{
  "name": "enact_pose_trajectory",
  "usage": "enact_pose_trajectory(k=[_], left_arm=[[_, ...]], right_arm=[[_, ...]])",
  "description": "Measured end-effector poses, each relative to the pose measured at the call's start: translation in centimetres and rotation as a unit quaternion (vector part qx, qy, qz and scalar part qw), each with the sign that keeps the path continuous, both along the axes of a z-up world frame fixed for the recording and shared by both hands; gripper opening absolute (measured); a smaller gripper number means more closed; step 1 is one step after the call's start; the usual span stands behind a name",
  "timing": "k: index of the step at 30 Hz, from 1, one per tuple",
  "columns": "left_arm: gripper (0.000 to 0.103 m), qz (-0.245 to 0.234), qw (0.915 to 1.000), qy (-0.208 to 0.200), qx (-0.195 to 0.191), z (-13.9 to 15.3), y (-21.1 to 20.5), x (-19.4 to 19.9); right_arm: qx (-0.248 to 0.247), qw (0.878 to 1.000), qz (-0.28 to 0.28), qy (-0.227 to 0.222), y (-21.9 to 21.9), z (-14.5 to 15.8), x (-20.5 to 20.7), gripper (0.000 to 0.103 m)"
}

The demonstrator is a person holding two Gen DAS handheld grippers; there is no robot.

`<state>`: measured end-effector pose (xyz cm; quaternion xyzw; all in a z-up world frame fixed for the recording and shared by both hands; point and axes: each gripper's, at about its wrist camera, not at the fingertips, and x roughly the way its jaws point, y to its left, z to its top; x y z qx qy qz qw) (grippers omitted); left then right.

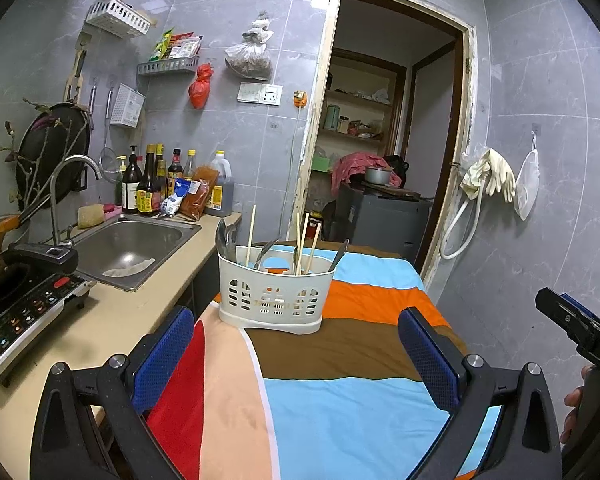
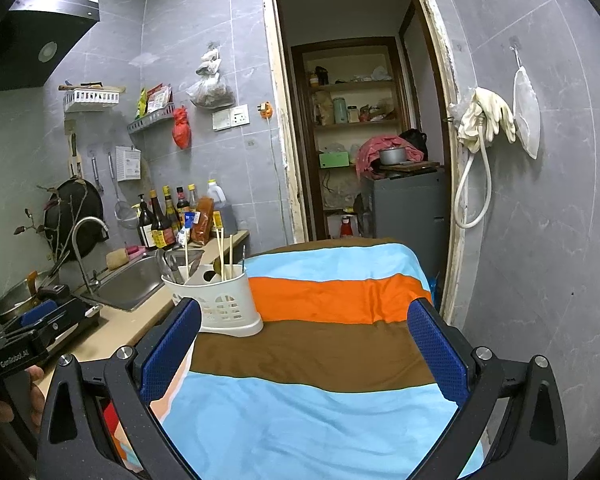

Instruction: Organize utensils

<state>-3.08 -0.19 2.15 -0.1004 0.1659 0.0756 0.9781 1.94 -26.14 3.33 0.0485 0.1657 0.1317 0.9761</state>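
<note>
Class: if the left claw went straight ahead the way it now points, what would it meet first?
Probably the white utensil caddy standing on the striped cloth; the open left claw faces it with nothing between, though depth is unclear.

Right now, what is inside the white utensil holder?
The utensil holder holds upright chopsticks and metal spoons. Its walls hide their lower ends and the bottom.

Striped cloth [image 1: 340, 408] is spread over table; sink [image 1: 132, 240], sauce bottles [image 1: 148, 184] & induction hob [image 1: 24, 312] are seen on counter.
</note>
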Motion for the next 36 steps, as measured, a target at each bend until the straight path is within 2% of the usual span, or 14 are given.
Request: enact_pose_trajectory(k=[25,36], left_arm=[[0.102,-0.002,1.0000,0.002,0.000,0.1,0.5,0.2],[0.102,-0.002,0.9998,0.009,0.018,0.1,1.0,0.3]], right_arm=[[0.000,1.000,0.000,0.004,0.3,-0.2,0.1,0.101],[0.001,1.000,0.003,0.015,0.6,-1.1,0.4,0.101]])
